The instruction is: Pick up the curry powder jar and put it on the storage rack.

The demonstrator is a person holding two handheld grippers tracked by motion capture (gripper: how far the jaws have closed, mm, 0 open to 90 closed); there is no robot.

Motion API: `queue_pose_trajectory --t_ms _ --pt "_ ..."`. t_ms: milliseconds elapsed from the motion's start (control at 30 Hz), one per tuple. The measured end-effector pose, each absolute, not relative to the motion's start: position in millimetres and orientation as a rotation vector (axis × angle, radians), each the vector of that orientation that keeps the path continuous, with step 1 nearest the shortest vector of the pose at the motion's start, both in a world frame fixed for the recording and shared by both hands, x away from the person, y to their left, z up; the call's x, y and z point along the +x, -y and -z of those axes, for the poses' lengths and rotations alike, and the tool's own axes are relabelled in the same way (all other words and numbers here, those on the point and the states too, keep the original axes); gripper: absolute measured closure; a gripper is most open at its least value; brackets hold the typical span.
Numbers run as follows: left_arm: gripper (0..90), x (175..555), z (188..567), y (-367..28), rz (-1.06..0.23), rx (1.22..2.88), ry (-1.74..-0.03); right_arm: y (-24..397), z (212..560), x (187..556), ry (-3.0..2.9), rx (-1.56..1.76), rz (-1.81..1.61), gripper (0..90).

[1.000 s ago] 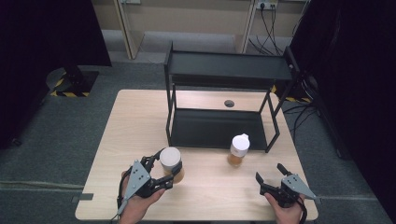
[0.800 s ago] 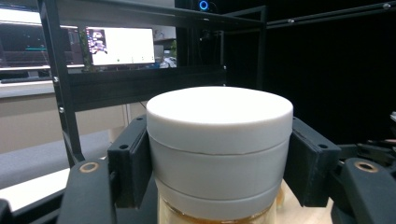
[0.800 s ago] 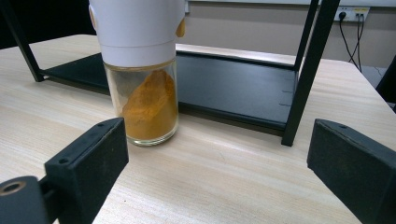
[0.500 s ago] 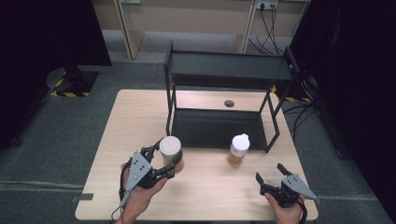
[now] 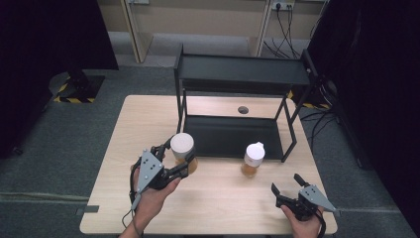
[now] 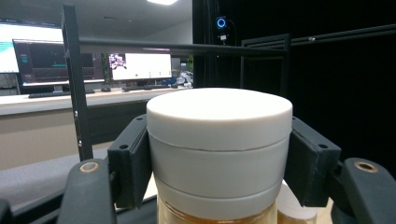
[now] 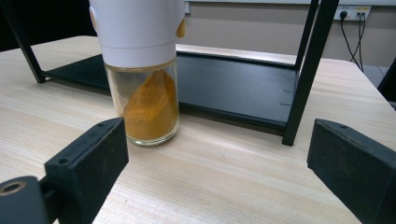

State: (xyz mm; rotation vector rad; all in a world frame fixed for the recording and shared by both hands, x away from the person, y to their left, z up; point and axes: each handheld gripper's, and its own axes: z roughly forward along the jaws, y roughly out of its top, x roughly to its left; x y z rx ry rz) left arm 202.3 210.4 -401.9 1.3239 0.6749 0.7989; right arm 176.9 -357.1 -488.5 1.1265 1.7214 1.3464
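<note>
The left hand-held gripper (image 5: pixel 182 159) pinches only the white lid (image 6: pixel 219 140) of a spice jar (image 5: pixel 183 153); the lid could twist loose. The right hand-held gripper (image 5: pixel 289 187) stands spread.

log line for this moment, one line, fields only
left gripper: shut on white-capped jar | right gripper: open, empty | spice jar: on table, before black rack

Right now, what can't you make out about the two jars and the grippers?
- Held jar: in the left gripper view the bottom edge cuts off its glass body, and the left gripper pads cover the cap's sides.
- Second jar: in the right gripper view the top edge cuts off its cap; any label is hidden.
- Whether the held jar touches the table: the high view looks from above and the gripper covers its base.
</note>
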Motion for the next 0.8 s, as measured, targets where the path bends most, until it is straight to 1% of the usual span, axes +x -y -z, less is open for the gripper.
queue_pose_trajectory --t_ms 400,800 --pt "33.5 214 386 -202 -0.847 1.293 -0.668 357 488 178 -1.729 1.124 -1.345 5.7" --pt "33.6 230 367 -197 -0.867 1.273 -0.673 358 488 177 -1.727 1.123 -1.351 5.7"
